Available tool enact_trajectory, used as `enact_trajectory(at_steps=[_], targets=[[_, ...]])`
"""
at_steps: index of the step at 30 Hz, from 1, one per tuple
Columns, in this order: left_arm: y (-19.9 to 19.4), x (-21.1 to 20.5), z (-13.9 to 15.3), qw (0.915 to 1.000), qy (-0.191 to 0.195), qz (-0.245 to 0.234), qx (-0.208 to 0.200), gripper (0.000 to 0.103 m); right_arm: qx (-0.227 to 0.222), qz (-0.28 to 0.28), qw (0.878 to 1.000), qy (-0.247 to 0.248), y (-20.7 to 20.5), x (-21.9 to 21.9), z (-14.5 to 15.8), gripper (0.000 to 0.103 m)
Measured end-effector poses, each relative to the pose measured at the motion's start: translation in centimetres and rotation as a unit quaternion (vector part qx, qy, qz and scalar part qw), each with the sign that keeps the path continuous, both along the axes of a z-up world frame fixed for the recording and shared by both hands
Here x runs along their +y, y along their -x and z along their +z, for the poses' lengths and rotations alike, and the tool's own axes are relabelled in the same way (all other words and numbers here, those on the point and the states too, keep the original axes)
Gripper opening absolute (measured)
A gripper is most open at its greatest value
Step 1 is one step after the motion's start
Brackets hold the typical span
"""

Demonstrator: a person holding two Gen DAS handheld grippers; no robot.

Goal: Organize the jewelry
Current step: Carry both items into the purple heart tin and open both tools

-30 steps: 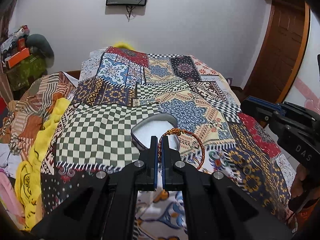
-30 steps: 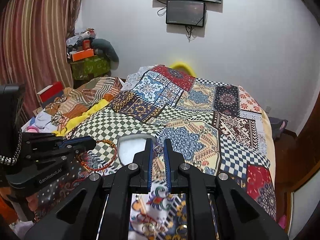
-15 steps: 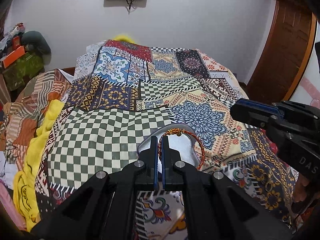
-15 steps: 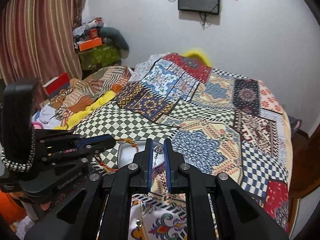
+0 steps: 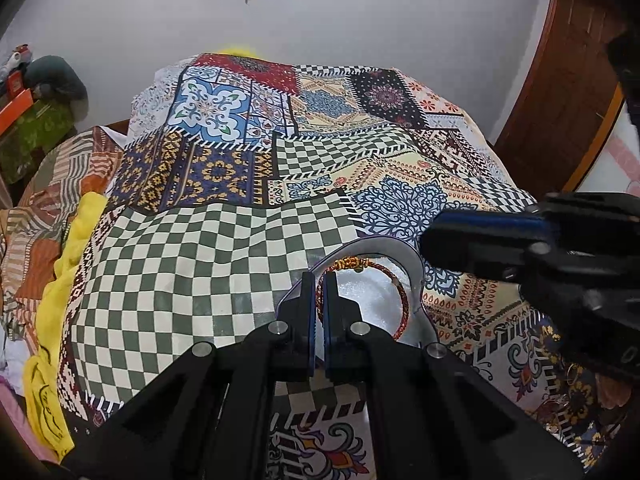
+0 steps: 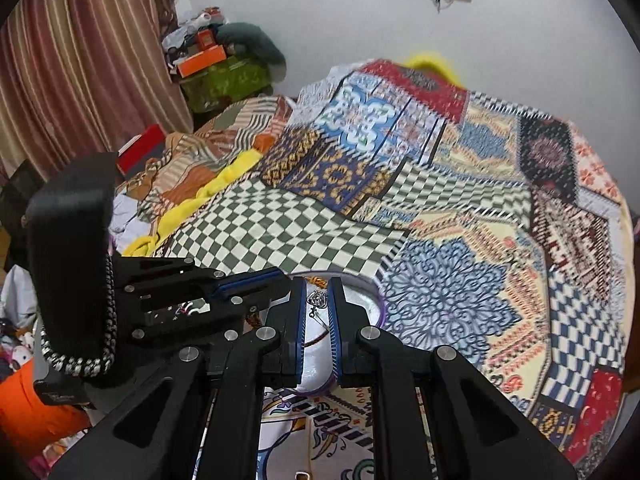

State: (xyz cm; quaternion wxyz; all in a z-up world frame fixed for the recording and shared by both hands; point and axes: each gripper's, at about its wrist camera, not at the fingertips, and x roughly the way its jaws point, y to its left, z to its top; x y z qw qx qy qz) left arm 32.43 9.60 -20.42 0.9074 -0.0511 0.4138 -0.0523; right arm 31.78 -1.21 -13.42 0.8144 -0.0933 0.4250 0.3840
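Bed (image 5: 224, 248) with patchwork cover, white wall behind. One silver tray (image 5: 414, 264). Left tool (image 5: 320, 280) clamps one red bangle (image 5: 404, 300) over tray; right tool (image 6: 318, 284) clamps one pendant (image 6: 318, 300)

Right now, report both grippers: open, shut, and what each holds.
Left gripper: shut on the red bangle, over the silver tray.
Right gripper: shut on the silver pendant.
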Motion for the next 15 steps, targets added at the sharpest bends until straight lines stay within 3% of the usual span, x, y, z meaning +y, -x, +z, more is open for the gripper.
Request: enact_trajectory(at_steps=[8, 15], targets=[[-0.5, -0.3, -0.9, 0.9998, 0.001, -0.014, 0.011, 0.001, 0.056, 0.001, 0.998, 0.019, -1.5, 0.4, -2.7, 0.009], [-0.7, 0.1, -1.1, 0.9999, -0.005, -0.008, 0.014, 0.001, 0.068, 0.008, 0.997, 0.038, -1.8, 0.7, -4.0, 0.01]])
